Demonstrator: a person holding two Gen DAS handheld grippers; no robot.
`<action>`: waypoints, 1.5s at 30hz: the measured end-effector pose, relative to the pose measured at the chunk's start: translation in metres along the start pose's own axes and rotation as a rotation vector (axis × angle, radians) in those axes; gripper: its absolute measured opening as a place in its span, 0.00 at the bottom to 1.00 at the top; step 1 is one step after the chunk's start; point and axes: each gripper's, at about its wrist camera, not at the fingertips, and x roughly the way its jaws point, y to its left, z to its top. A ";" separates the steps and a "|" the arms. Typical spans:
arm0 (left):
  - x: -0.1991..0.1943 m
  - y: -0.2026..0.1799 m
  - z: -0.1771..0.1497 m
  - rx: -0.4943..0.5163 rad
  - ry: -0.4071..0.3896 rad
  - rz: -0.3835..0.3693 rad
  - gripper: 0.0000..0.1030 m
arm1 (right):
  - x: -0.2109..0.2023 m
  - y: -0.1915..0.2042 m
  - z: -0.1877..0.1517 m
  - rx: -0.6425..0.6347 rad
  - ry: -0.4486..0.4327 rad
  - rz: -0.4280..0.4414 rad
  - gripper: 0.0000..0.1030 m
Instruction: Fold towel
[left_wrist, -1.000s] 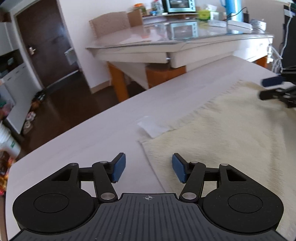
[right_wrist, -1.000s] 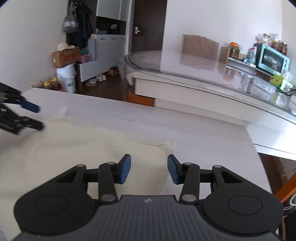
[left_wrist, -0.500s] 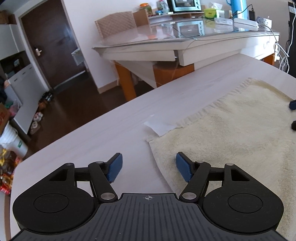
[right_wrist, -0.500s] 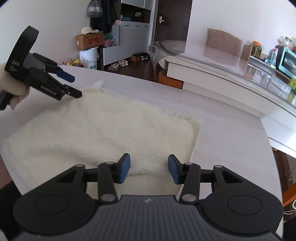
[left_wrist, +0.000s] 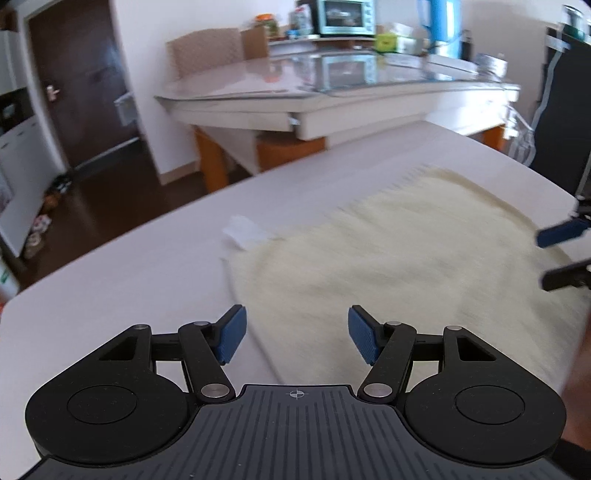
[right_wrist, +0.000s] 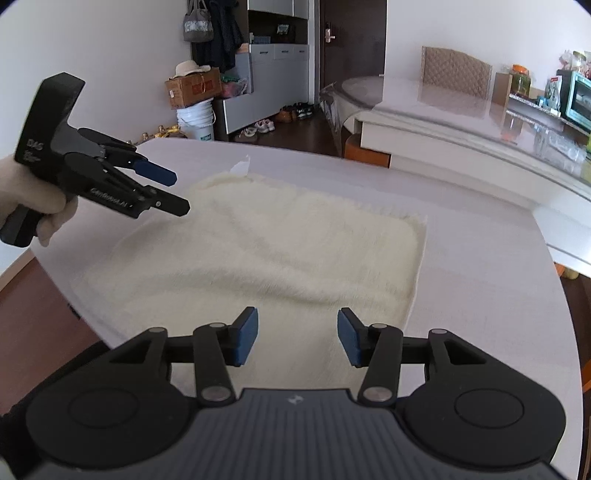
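A cream fluffy towel (left_wrist: 388, 258) lies spread flat on the white table (left_wrist: 129, 280), with a white label (left_wrist: 245, 230) at its far left corner. It also shows in the right wrist view (right_wrist: 288, 251). My left gripper (left_wrist: 293, 338) is open and empty, held above the towel's near left edge. In the right wrist view it hovers over the towel's left side (right_wrist: 177, 195). My right gripper (right_wrist: 297, 341) is open and empty above the towel's near edge. Its fingertips (left_wrist: 561, 232) show at the right in the left wrist view.
A second glass-topped table (left_wrist: 332, 88) with a toaster oven (left_wrist: 343, 16) stands behind. The table edge (right_wrist: 59, 288) drops to brown floor at the left. A bucket (right_wrist: 195, 120), a box and shoes stand by the far cabinets.
Both grippers have drawn back toward the towel's near edge. More of the towel shows in the right wrist view. Both stayed open and empty.
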 end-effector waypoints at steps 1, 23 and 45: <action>0.001 -0.002 -0.002 0.003 0.002 0.001 0.64 | -0.001 0.001 -0.002 0.000 0.010 0.005 0.50; -0.014 -0.001 -0.014 -0.045 -0.037 0.021 0.73 | -0.042 0.003 -0.023 -0.050 -0.061 -0.045 0.51; -0.071 -0.036 -0.063 0.115 -0.059 -0.002 0.86 | -0.060 -0.028 -0.072 0.301 -0.073 0.021 0.45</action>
